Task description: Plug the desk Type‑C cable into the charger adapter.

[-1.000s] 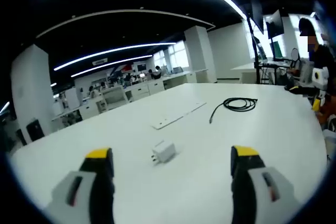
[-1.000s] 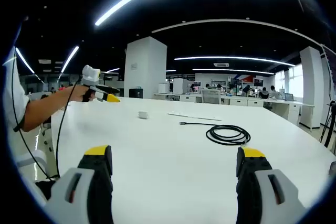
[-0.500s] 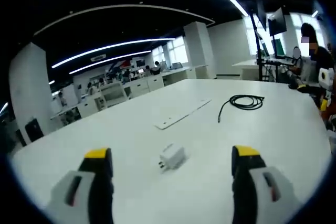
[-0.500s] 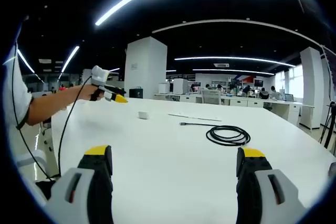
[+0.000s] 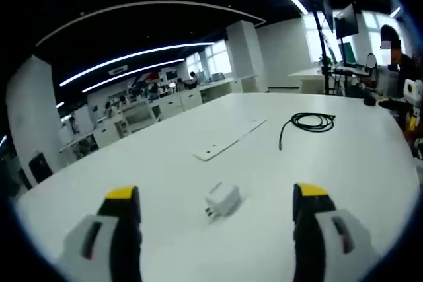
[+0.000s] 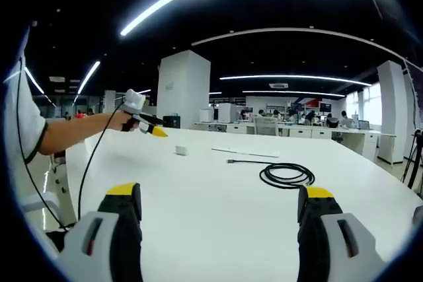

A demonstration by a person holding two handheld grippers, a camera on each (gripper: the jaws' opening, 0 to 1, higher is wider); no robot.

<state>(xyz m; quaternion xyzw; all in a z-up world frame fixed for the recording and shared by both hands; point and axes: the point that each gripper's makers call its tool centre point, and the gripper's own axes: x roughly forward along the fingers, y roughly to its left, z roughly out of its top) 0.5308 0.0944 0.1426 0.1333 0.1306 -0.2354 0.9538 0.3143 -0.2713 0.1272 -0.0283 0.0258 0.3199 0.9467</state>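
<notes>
Room: open office, dark ceiling with long light strips, white pillars, rows of desks and seated people far back.
Tabletop: large, white, bare but for a few small things.
Left gripper: jaws spread wide, yellow-tipped, nothing between them; held low above the tabletop. In the right gripper view it shows at the left, held in a person's hand, a thin black wire hanging from it.
Charger: small white block lying on the tabletop just ahead of the left gripper, between the lines of its two jaws, not touched. In the right gripper view it sits just beyond the left gripper's tip.
Flat white strip: lies on the tabletop past the charger.
Cable: black, coiled loosely, one straight end trailing toward the strip; well apart from the charger. In the right gripper view the coil lies ahead and right of centre, plug end pointing left.
Right gripper: jaws spread wide, empty, above the near tabletop, well short of the cable.
</notes>
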